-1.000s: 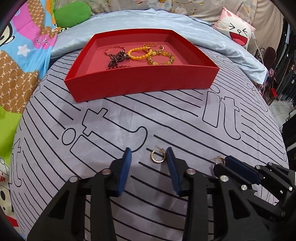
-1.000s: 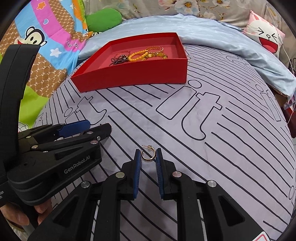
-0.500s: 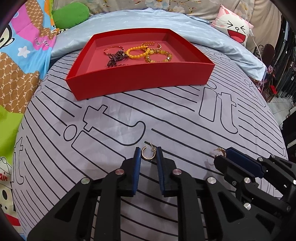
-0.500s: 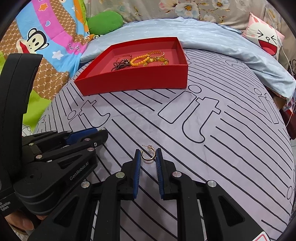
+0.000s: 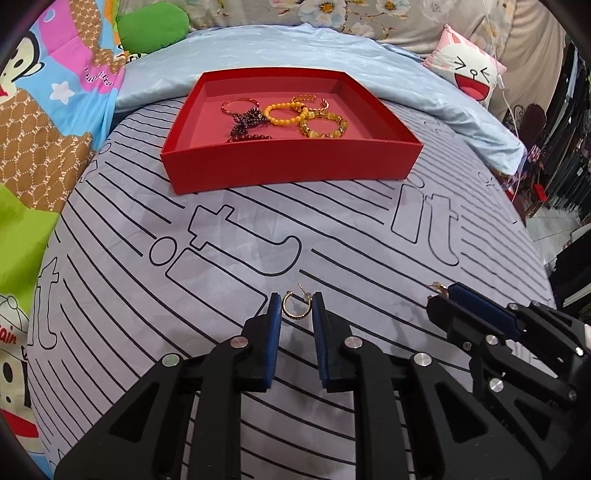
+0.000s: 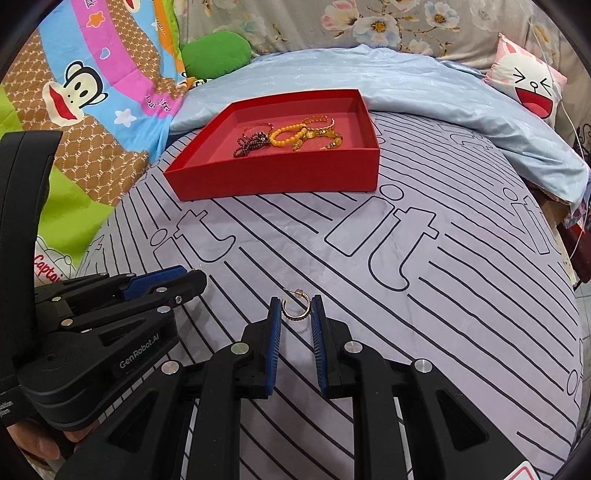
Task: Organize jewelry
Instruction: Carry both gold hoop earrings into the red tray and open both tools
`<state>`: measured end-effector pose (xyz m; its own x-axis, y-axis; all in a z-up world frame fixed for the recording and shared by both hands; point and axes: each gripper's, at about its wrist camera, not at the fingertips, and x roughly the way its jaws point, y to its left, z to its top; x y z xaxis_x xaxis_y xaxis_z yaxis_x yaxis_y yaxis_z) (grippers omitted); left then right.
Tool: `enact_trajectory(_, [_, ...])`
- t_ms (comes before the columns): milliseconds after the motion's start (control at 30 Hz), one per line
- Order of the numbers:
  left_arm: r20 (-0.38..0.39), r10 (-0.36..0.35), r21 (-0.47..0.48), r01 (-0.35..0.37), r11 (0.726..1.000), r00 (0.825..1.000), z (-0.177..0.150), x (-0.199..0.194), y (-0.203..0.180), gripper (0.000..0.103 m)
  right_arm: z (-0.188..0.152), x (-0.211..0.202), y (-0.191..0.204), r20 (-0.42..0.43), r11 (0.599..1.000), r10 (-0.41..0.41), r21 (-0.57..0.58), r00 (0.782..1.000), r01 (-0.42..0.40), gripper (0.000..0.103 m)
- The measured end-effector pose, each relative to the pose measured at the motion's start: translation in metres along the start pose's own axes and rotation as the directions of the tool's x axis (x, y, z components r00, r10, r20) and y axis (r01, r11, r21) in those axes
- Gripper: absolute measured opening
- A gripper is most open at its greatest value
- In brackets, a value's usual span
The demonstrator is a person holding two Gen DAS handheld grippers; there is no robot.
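My left gripper (image 5: 295, 308) is shut on a small gold hoop earring (image 5: 294, 307), held between its blue pads above the striped bedsheet. My right gripper (image 6: 295, 309) is shut on a second gold hoop earring (image 6: 295, 308); that gripper also shows at the right of the left wrist view (image 5: 448, 295), earring at its tip. The left gripper shows at the left of the right wrist view (image 6: 184, 277). A red tray (image 5: 291, 168) lies farther back, with several bracelets in it: an orange bead bracelet (image 5: 282, 114), a dark red bead string (image 5: 247, 123), gold ones (image 5: 325, 123).
The grey sheet with black stripes (image 5: 221, 240) covers the bed. A light blue blanket (image 5: 424, 88) lies behind the tray. A green cushion (image 5: 151, 26) and a cat-face pillow (image 5: 469, 72) sit at the back. The bed's right edge drops to the floor (image 5: 546, 229).
The left gripper closed from wide open onto the earring and lifted it. Both grippers rose and moved toward the tray, each holding its earring.
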<state>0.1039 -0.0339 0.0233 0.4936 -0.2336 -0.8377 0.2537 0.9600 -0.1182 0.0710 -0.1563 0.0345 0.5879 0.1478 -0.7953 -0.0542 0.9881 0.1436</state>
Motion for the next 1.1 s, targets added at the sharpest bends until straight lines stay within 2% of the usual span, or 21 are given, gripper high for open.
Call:
enact_trajectory(333, [0.038,-0.047,-0.048,0.049,0.998,0.998,0.010,-0.018,0.012,0.016,0.014,-0.004,0.006,0.017,1.000,0.031,0.000,0.999,-0.031,0.015])
enact_trajectory(600, [0.061,-0.034,-0.043,0.036,0.998,0.998,0.030,-0.018,0.015,0.016,0.040,-0.002,0.012,0.052,0.999,0.041,-0.017,0.998,-0.041,0.015])
enact_trajectory(867, [0.101,-0.015,-0.033,0.019,0.999,0.995,0.074,-0.011,0.022,0.017,0.089,0.011,0.012,0.108,0.999,0.028,-0.039,0.994,-0.024,0.015])
enact_trajectory(1100, [0.118,0.003,-0.021,0.000,1.000,0.993,0.120,0.013,0.024,0.017,0.134,0.039,0.005,0.134,0.999,0.007,-0.042,0.991,-0.002,0.015])
